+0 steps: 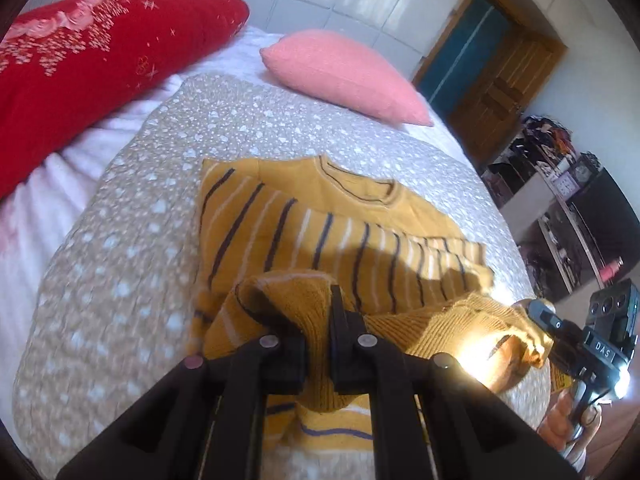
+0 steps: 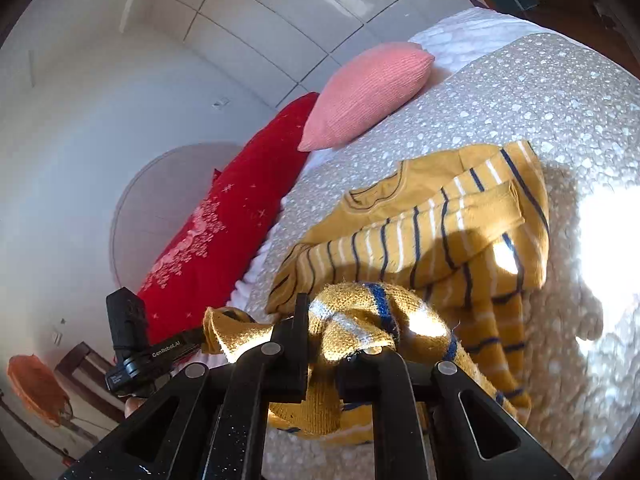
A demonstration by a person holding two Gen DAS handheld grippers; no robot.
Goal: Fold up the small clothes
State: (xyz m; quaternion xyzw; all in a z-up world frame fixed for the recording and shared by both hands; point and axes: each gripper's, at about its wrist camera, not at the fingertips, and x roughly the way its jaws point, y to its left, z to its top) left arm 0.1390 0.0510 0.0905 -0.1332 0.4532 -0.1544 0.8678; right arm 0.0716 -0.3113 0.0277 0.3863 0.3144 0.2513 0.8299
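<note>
On bed: both tongs (image 1: 320,312) (image 2: 324,328) pinch sweater (image 1: 320,216) hem; door (image 1: 492,76) left view only.

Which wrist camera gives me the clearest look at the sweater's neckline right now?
The left wrist view. There the sweater's neckline faces the camera, its dark-trimmed curve open and unobstructed above the folded striped sleeve. In the right wrist view the neckline lies sideways and foreshortened, with only a narrow band showing.
</note>
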